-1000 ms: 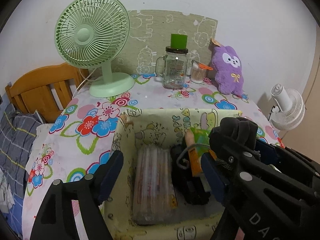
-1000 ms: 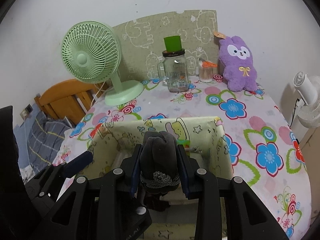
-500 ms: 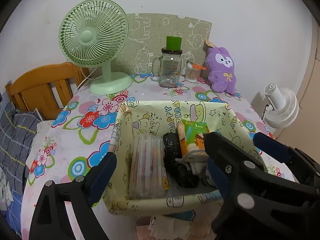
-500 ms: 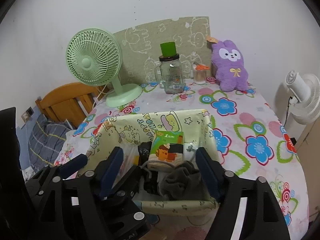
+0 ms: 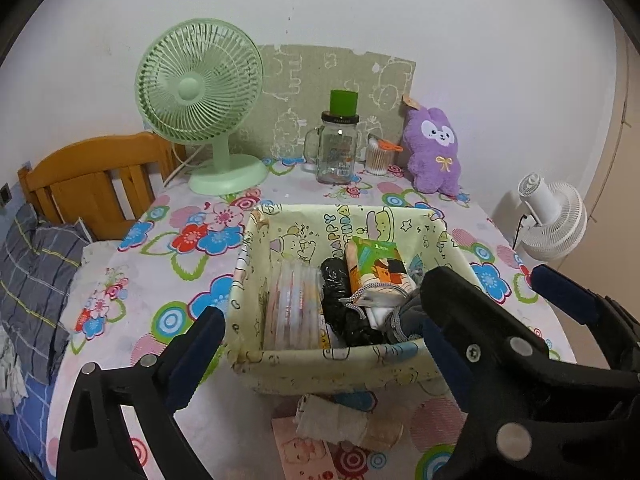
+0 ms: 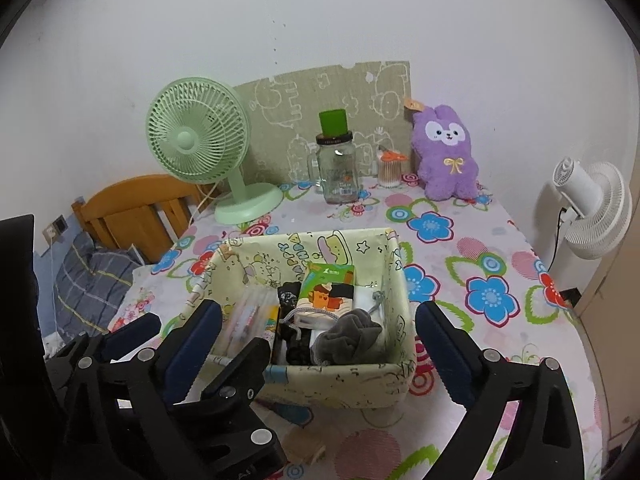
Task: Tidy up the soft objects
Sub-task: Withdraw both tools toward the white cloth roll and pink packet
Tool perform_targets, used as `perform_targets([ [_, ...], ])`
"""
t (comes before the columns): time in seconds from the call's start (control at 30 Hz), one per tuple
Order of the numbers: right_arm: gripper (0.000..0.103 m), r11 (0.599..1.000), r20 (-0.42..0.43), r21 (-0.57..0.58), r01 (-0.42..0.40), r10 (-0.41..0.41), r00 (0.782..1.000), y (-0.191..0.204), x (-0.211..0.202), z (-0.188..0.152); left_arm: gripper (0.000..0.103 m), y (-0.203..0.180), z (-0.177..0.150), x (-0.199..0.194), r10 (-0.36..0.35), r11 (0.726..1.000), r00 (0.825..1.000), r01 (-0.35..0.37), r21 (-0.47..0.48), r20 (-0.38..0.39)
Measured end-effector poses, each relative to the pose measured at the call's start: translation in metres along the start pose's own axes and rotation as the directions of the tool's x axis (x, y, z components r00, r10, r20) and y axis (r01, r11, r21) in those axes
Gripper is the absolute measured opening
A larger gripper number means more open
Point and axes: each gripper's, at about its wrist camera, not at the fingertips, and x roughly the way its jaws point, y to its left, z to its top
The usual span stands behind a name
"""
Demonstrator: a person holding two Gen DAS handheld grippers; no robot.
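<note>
A pale yellow fabric basket (image 5: 336, 364) (image 6: 340, 384) stands on the flowered tablecloth. In it lie a grey sock (image 6: 346, 340), a green and orange box (image 5: 378, 266), a black bundle (image 5: 340, 300) and a clear plastic pack (image 5: 294, 308). My left gripper (image 5: 322, 298) hovers before the basket, jaws opening, nothing between them. My right gripper (image 6: 318, 309) is beside it, jaws opening, clear of the sock. In the left wrist view my own finger hides most of the sock. A purple plush rabbit (image 5: 434, 156) (image 6: 448, 156) sits against the back wall.
At the back stand a green fan (image 5: 200, 92), a glass jar with a green lid (image 5: 338, 148) and a swab holder (image 5: 378, 156). Small cloth pieces (image 5: 332, 420) and a pink card (image 5: 304, 452) lie before the basket. A white fan (image 6: 588, 208) stands at the right, a wooden headboard (image 5: 92, 176) at the left.
The right gripper opened and let the grey sock drop into the basket. Both grippers drew back and up from the basket, and the left jaws widened.
</note>
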Motion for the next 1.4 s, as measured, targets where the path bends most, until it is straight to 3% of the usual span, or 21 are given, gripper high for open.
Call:
perform_targets([
  [0.77, 0.102, 0.998, 0.069, -0.052, 0.027, -0.024, 0.997, 0.013, -0.07, -0.032, 0.103, -0.008, -0.034, -0.058, -0.007, 1.0, 0.998, 0.005, 0.025, 0.068],
  [1.4, 0.101, 0.998, 0.041, -0.06, -0.004, 0.007, 0.999, 0.021, -0.073, -0.07, 0.103, 0.002, -0.071, -0.065, 0.011, 1.0, 0.997, -0.013, 0.02, 0.076],
])
